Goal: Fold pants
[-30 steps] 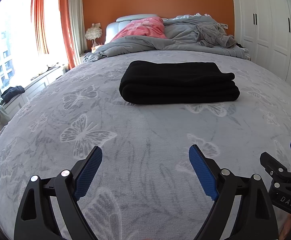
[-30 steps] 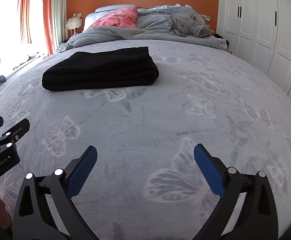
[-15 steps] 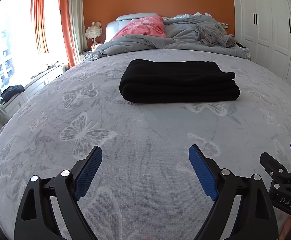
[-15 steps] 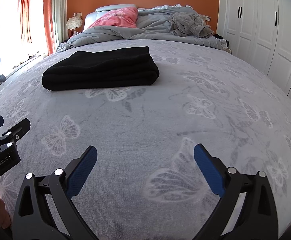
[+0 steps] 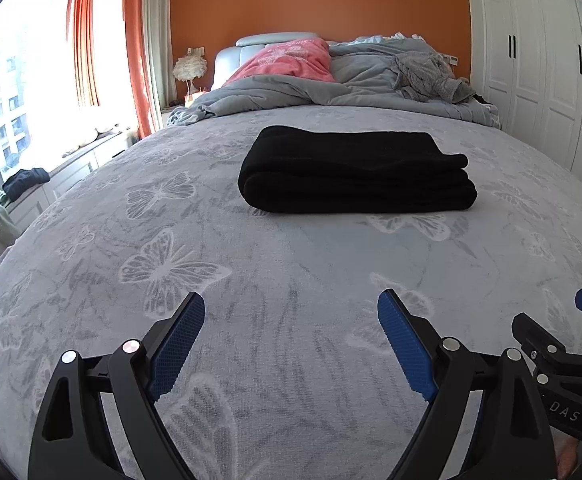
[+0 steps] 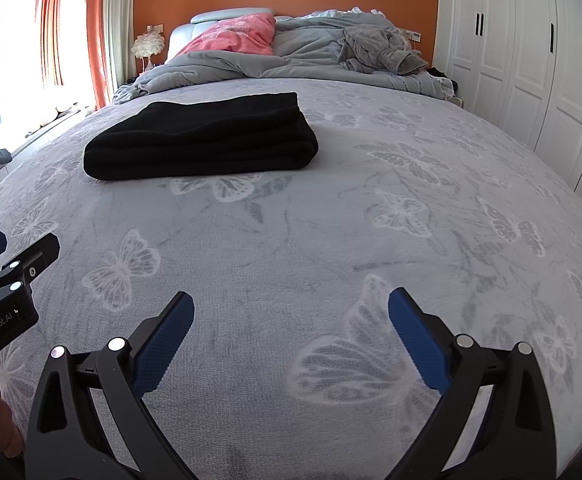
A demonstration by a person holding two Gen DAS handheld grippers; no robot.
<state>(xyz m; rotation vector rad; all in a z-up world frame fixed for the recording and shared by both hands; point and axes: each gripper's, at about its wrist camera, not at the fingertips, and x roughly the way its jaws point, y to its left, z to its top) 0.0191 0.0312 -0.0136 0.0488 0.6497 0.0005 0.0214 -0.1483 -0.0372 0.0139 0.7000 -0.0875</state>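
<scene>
The black pants [image 5: 355,174] lie folded in a neat thick stack on the grey butterfly blanket [image 5: 251,280], far ahead of both grippers; they also show in the right wrist view [image 6: 199,140] at upper left. My left gripper [image 5: 291,308] is open and empty, low over the blanket near the bed's foot. My right gripper [image 6: 291,304] is open and empty, beside it on the right. Each gripper's side shows in the other's view, the right one [image 5: 563,344] and the left one [image 6: 7,276].
A rumpled grey duvet [image 5: 331,92], a pink pillow [image 5: 291,62] and a grey garment [image 5: 427,76] lie at the head of the bed. White wardrobes [image 6: 531,64] stand on the right, a window and orange curtains [image 5: 135,40] on the left.
</scene>
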